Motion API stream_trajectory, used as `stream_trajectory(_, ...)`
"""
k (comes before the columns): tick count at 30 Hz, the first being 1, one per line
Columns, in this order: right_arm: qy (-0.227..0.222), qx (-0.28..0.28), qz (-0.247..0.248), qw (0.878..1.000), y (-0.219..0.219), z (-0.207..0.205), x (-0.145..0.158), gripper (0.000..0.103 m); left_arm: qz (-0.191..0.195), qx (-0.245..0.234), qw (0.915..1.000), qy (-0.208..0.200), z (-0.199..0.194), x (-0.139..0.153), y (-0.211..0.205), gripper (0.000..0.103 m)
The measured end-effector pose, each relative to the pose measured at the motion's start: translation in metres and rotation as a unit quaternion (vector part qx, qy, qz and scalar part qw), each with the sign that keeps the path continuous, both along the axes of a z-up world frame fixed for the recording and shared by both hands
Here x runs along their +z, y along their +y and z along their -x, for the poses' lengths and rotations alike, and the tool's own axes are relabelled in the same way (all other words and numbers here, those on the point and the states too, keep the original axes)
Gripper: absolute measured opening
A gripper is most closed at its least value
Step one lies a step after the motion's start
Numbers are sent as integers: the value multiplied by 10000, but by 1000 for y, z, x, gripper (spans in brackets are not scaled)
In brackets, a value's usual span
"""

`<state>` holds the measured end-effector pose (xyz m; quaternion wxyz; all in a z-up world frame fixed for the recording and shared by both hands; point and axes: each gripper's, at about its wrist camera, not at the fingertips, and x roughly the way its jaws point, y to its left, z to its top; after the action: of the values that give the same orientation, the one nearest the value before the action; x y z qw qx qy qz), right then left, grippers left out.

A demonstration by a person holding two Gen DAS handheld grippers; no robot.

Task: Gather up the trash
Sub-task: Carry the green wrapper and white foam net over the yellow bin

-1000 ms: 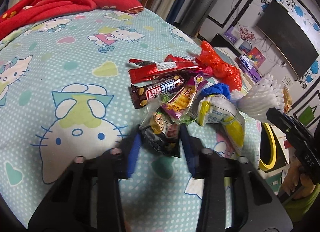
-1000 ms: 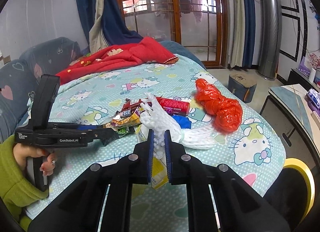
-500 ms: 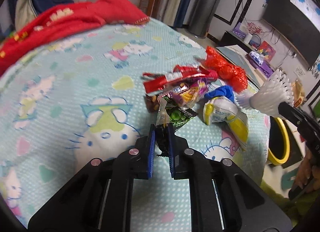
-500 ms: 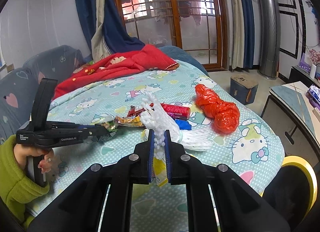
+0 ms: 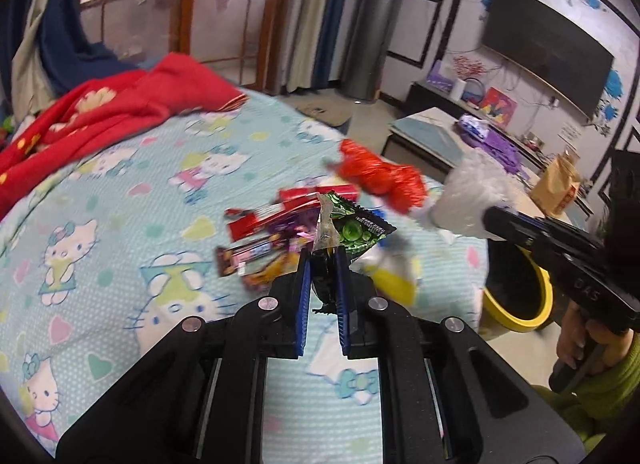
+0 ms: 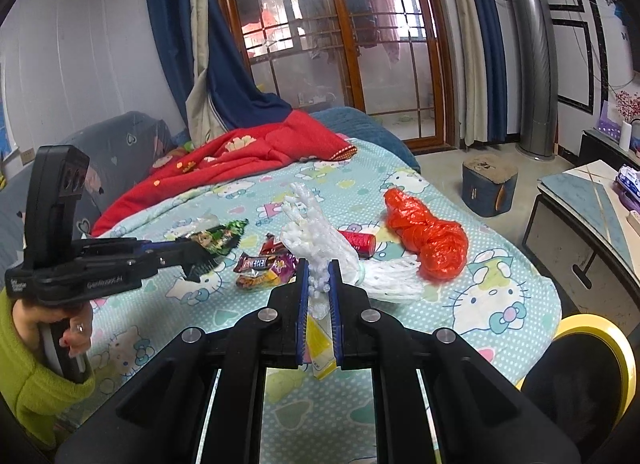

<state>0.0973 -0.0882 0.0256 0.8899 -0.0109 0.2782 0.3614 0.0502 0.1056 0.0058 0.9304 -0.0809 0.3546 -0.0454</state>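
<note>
Green snack wrapper [image 5: 352,230]: clamped between my left gripper [image 5: 322,264] pads, lifted clear of the bedsheet [image 5: 120,224]. Its free end fans up and forward past the fingertips. The jaws have just been closing on it and now sit nearly together with the foil between them. In the right wrist view the same wrapper [image 6: 218,238] hangs off the tool tip, above the sheet.

White foam fruit net [image 6: 316,240]: pinched by my right gripper [image 6: 319,280], jaws together on its near end, the mesh standing up and away from the tips. A second white net [image 6: 394,276] lies on the sheet just beyond.

Left on the bed, near the middle: chocolate bar wrapper [image 6: 256,264], purple snack packet [image 6: 280,270], red tube wrapper [image 6: 358,240], crumpled red plastic bag [image 6: 428,236], a yellow packet [image 6: 320,348] just under the right jaws.

Relation that matters: the yellow-rimmed bin [image 6: 600,348] stands on the floor off the bed's right edge. I judge the right hand nearer to it; the left load must cross over the remaining litter, rightward and down, to reach it. Both loads are light, floppy film or foam, so a slack pinch could shed them on the way.
</note>
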Motion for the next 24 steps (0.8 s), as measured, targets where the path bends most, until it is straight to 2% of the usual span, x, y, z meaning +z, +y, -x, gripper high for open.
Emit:
stream_trajectory(7,-28,-100,-96,9999,-19,1,7,10,41,-220,9997,-27,-6,0,-30,7)
stream_trajectory(24,-109,-740,-189,9970,-81,-5,12,10,130,-780,9967,-181,-25,3,-98,7)
